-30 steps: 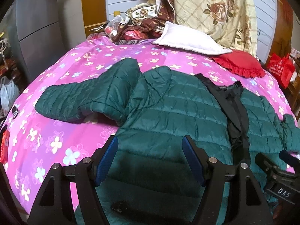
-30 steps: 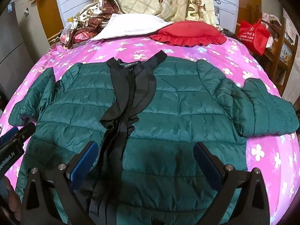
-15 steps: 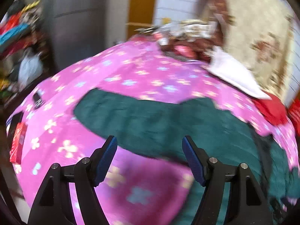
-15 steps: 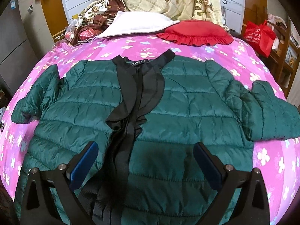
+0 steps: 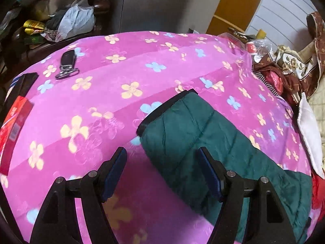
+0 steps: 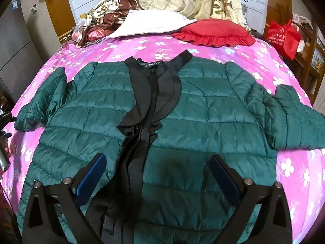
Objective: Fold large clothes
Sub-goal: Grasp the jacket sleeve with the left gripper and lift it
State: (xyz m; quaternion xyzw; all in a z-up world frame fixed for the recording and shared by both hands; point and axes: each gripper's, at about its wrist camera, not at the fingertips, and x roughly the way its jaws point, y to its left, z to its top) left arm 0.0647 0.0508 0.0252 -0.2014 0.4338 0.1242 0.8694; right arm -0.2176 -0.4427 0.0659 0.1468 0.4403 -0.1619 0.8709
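Note:
A dark green quilted jacket (image 6: 203,109) with a black ruffled front placket lies face up and spread out on a pink flowered bedspread (image 6: 142,44). Its sleeves stretch out to both sides. My right gripper (image 6: 156,174) is open and empty above the jacket's lower front. In the left wrist view the jacket's left sleeve (image 5: 195,140) with its black cuff lies on the bedspread (image 5: 121,65). My left gripper (image 5: 162,170) is open and empty, with the sleeve's cuff end just ahead between its fingers.
A white pillow (image 6: 150,23) and a red frilled cushion (image 6: 215,31) lie at the head of the bed, with heaped bedding behind. A red bag (image 6: 284,36) hangs at the right. A key fob (image 5: 67,64) and a red box (image 5: 12,126) lie at the bed's left edge.
My left gripper has swung left from the jacket's body to the end of the left sleeve. My right gripper has stayed over the lower front, shifting slightly.

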